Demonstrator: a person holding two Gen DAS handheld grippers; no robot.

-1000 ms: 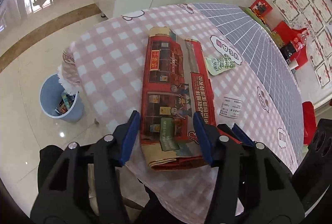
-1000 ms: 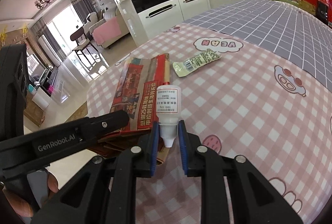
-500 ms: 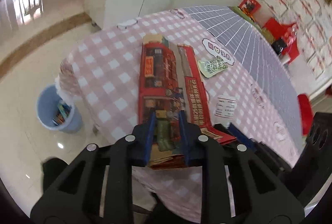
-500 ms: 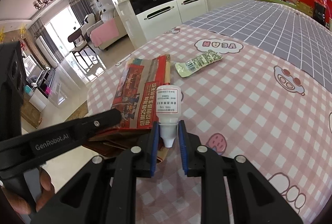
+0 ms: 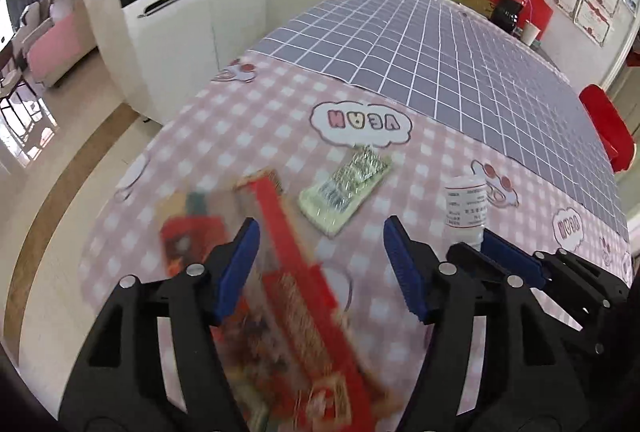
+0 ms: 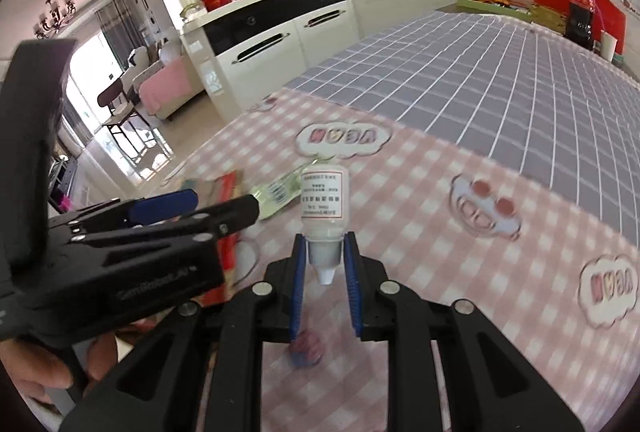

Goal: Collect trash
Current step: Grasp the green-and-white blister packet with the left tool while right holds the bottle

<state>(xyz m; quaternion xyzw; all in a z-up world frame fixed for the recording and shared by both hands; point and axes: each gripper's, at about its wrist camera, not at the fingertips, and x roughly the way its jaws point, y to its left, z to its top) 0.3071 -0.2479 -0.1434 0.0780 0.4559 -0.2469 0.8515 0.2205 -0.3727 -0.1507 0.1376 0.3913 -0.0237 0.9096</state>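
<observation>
Three pieces of trash are counted on the pink checked tablecloth (image 5: 280,119): one red printed carton (image 5: 288,272), flattened and blurred, one green-and-silver wrapper (image 5: 344,187), and one small white bottle (image 6: 325,200). Two grippers are seen. The left gripper (image 5: 320,264) is held over the carton with its blue pads (image 5: 240,264) spread wide; its jaws have just been opening, and the carton is seen lying under the gap, apparently not pressed by either pad. The right gripper (image 6: 325,268) is closed narrowly on the bottle's neck and cap, the bottle pointing away from the camera with its label up and its body clear of the cloth. The wrapper is found just beyond the carton's far end, between carton and bottle in the left wrist view. One hand (image 6: 48,360) is glimpsed low at the left, behind the left gripper's body. The table's rounded near edge is seen at the left, dropping to a glossy floor (image 5: 60,159) with open room; a white cabinet (image 5: 188,31) stands near the table's far left edge. Beyond the pink cloth, a grey grid cloth (image 5: 440,55) is left bare up to the clutter by the far wall.
</observation>
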